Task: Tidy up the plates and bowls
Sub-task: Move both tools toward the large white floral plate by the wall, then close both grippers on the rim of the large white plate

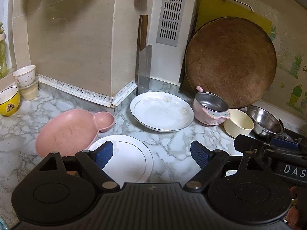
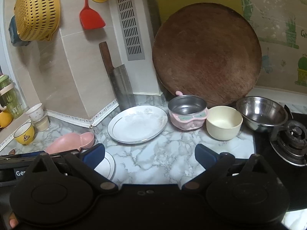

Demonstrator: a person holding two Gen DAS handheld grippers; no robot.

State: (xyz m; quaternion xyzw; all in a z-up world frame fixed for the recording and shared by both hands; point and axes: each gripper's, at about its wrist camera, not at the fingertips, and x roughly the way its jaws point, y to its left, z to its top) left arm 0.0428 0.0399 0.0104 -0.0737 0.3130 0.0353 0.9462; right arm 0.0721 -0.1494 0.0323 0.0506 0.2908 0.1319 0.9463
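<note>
Both tools hover over the marble tabletop, neither gripping anything. Left tool has its jaws spread wide, empty, w/ a white gold-rimmed plate lying flat on the tabletop under and between its fingers; can't tell if the left finger touches it. Right tool is also spread wide and empty, only bare marble between its fingers. Just left of that plate sits a pink sectioned dish, its rim overlapping or touching the plate's edge. A 2nd white plate w/ faint flower print lies further back, near the wall corner, in front of a cleaver leaning upright on the wall. To its right, in a row: a pink steel-lined bowl, a cream bowl touching it, then a steel bowl at the stove edge. Behind them a round wooden board leans on the wall. Far left: a yellow cup and a white cup stacked on a small container.
</note>
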